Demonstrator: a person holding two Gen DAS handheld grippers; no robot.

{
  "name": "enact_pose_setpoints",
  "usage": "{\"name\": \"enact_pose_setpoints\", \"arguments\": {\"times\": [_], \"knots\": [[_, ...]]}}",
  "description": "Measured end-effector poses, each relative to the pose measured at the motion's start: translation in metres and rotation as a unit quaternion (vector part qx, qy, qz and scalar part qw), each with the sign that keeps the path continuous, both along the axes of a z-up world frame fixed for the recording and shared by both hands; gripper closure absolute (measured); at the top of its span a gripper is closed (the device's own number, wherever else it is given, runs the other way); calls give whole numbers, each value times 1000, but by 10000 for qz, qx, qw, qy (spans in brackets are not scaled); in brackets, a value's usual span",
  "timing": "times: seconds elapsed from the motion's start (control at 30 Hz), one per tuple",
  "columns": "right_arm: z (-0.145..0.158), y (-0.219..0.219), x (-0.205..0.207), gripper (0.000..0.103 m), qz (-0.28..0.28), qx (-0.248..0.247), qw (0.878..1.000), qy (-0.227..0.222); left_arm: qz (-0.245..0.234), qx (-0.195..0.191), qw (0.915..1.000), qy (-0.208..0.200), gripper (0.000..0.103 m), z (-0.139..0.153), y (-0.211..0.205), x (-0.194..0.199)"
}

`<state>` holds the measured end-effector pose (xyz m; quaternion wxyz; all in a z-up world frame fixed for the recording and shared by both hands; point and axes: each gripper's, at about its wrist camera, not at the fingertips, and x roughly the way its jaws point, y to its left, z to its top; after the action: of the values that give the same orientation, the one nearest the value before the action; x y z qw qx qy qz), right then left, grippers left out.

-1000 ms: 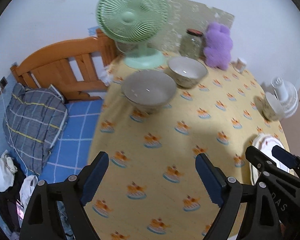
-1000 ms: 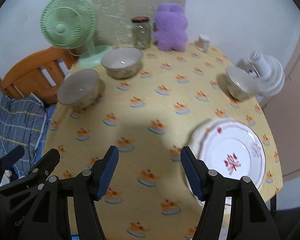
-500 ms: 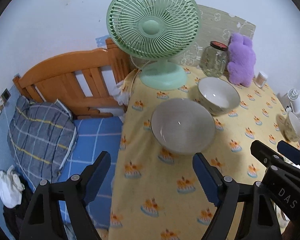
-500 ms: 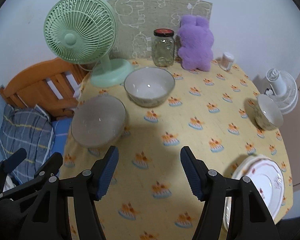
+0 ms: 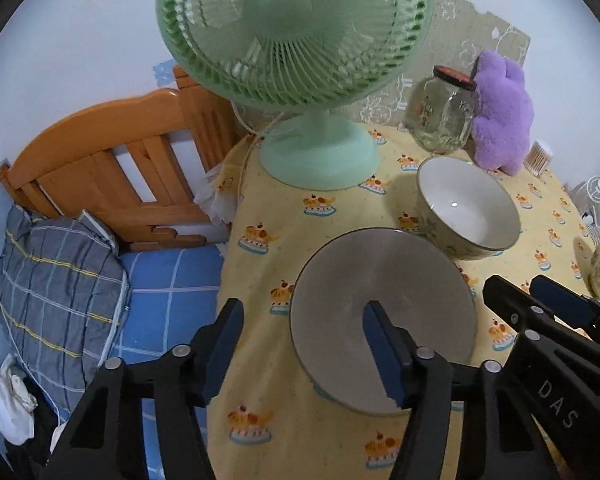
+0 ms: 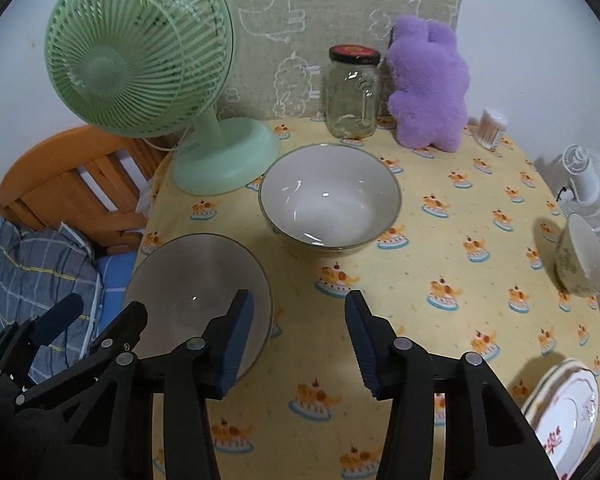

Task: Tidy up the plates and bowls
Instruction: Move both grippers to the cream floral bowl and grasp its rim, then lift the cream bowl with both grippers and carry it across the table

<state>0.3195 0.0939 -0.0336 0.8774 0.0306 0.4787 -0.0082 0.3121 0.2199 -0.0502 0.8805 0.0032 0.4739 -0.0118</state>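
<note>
The grey bowl [image 5: 384,316] sits at the tabletop's [image 5: 324,436] left edge, right under the left hand-held gripper [image 5: 302,346]: jaws just narrowed but still open, straddling its near-left rim. The right hand-held gripper [image 6: 298,334], also unclamped, hangs just beside it.

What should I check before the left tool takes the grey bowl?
1. Left tool straddles the grey bowl's near rim: ok, jaws closing in, pads not pressing.
2. Right tool empty: ok, nothing between its jaws.
3. Grey bowl free of the patterned bowl: cannot tell, they look very close.
4. Green fan clear of the lift: ok.
5. Grey bowl empty: ok.
</note>
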Motion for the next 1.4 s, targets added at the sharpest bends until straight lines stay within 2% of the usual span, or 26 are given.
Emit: {"name": "enact_pose_setpoints", "arguments": {"times": [0.1,0.27,0.37,0.43,0.5,0.93,1.4], "knots": [[-13,0,10,53,15,73,9999,79,-40,-23,9999,164,55,-14,-2,9],[-30,4,22,64,115,108,9996,229,-30,-83,9995,293,64,-27,-4,17],[-37,6,28,74,199,135,9993,298,-2,-108,9994,342,71,-32,-3,20],[-40,8,31,86,293,199,9989,322,23,-214,9990,403,79,-35,-1,22],[-41,10,32,91,404,278,9982,353,56,-277,9986,444,82,-36,1,24],[-33,2,20,91,596,321,9971,335,131,-103,9990,416,83,-24,-14,4],[-2,-52,-41,91,751,369,9960,318,383,-137,9987,304,83,7,-64,-60]]}}
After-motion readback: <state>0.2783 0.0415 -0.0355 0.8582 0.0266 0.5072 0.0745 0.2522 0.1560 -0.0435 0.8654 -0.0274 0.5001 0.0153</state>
